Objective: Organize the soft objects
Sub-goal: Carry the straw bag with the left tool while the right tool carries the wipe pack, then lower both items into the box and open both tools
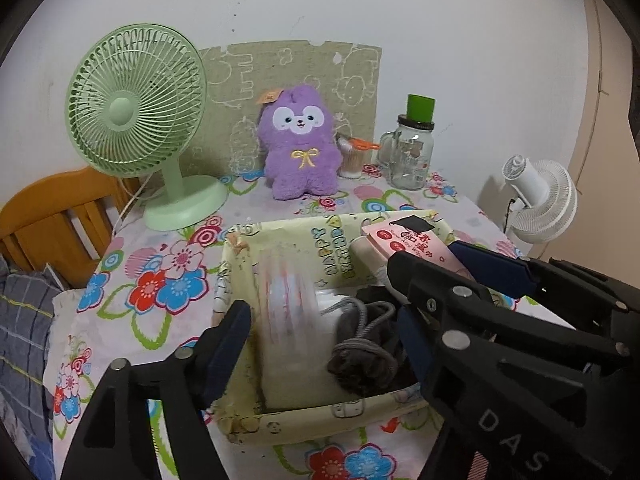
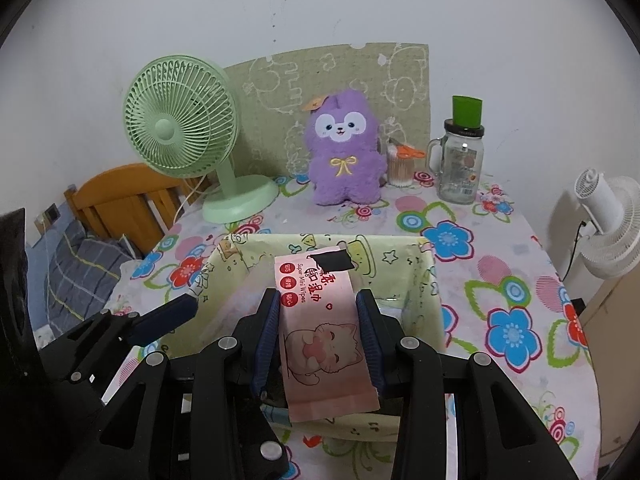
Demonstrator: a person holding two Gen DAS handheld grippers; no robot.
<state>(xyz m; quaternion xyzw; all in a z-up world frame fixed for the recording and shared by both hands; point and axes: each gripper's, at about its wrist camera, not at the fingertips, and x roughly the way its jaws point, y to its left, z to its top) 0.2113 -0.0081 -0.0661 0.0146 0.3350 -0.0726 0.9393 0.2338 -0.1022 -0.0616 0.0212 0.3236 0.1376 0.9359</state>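
A pale yellow fabric box [image 1: 304,424] [image 2: 428,284] stands on the flowered tablecloth. Inside it lie a clear-wrapped white tissue pack [image 1: 288,320] and a grey corded cloth [image 1: 368,356]. My left gripper [image 1: 320,344] hangs open over the box, its fingers on either side of these items and pressing on neither. My right gripper [image 2: 318,298] is shut on a pink wet-wipes pack [image 2: 324,340] [image 1: 412,244], held over the box's near edge. One left finger [image 2: 176,312] shows beside it. A purple plush toy [image 1: 300,144] [image 2: 344,156] sits upright at the back.
A green desk fan [image 1: 136,120] [image 2: 180,132] stands back left. A glass jar with a green lid [image 1: 412,148] [image 2: 460,160] and a cup of cotton swabs [image 2: 400,168] stand back right. A white fan [image 2: 608,220] is off the table's right edge; a wooden chair [image 1: 52,216] stands left.
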